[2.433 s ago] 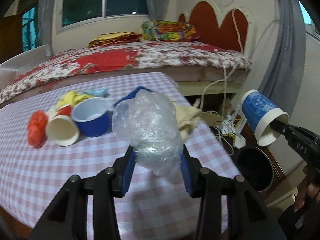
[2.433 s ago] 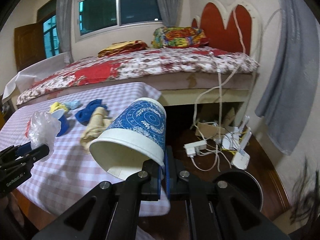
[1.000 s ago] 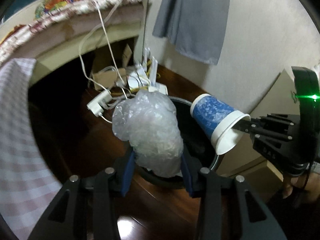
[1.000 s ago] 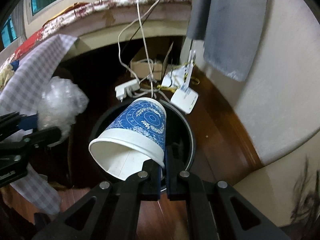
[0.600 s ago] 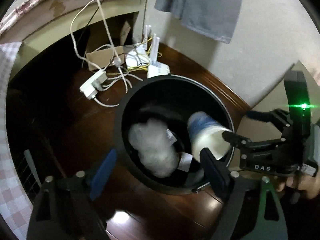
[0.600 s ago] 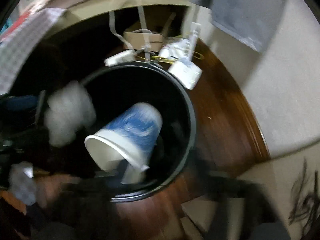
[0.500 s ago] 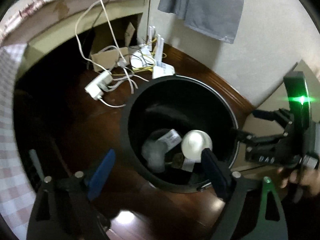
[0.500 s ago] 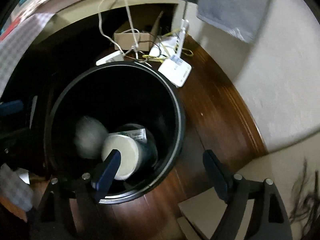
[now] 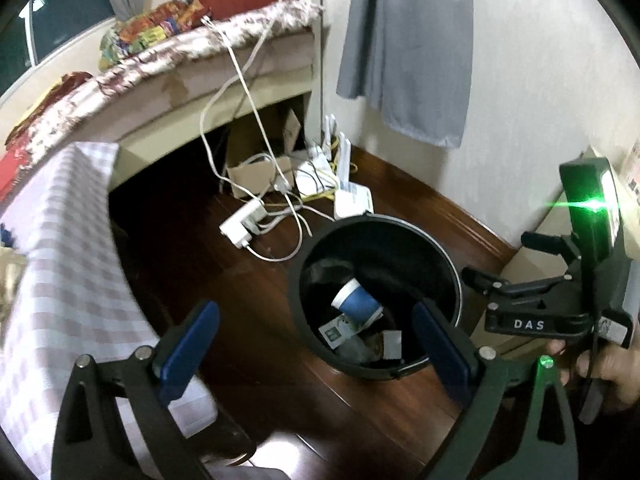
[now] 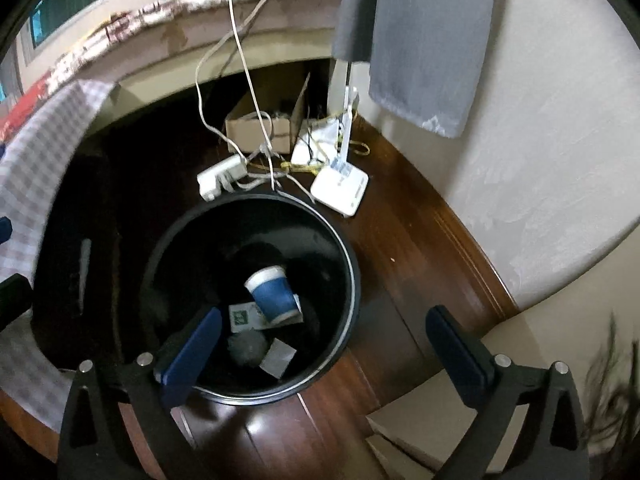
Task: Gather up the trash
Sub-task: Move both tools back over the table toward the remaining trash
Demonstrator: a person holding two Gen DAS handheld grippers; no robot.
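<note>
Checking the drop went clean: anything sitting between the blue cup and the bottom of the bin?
Nothing blocks it. The blue cup already lies on its side inside the black bin, resting on paper scraps. Left gripper and right gripper are open and empty above the rim, jaws just opened.

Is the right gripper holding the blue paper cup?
No: the blue paper cup lies inside the black bin, and the right gripper is open and empty.

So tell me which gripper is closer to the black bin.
Right. The right gripper hangs over the black bin, one finger above its opening. The left gripper sits back from it, toward the table.
</note>
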